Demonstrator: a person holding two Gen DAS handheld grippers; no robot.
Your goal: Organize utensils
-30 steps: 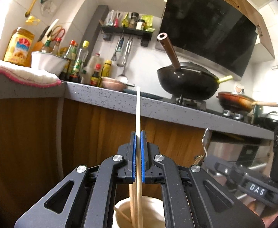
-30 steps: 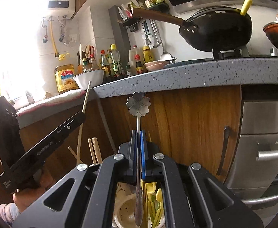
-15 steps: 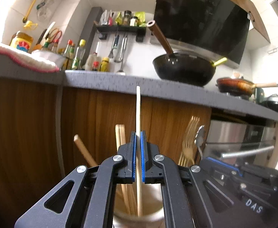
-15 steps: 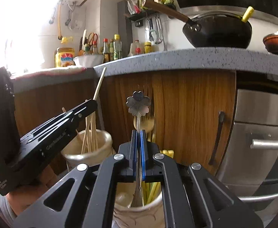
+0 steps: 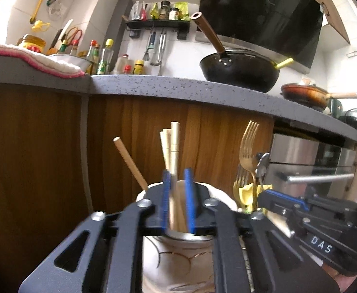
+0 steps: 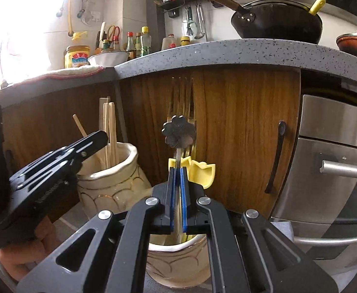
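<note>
We note the left gripper (image 5: 177, 200) with its blue-padded jaws just parted, standing over the cream ceramic jar with brown curved lines (image 5: 178, 261). A second ago those jaws were clamped on the pale wooden chopstick (image 5: 174, 151), high in front of the counter edge. Now the chopstick stands in the jar between the pads; with the blur we cannot tell whether the left pad brushes it. Other chopsticks (image 5: 165, 146) lean beside it in the same jar.

The right gripper (image 6: 177, 190) has its jaws closed on the thin stem of the metal spoon with a flower-shaped handle end (image 6: 179, 131). The spoon's lower part sits inside a second cream ceramic jar (image 6: 178, 258), just right of the first. A second ago we looked down into that jar from above; now both grippers sit lower, at the rims. Yellow flower-shaped plastic handles (image 6: 200, 173) and gold forks (image 5: 248, 146) share the second jar.

Grey speckled counter (image 6: 227, 51) overhangs brown wooden cabinet fronts (image 6: 239, 122).
</note>
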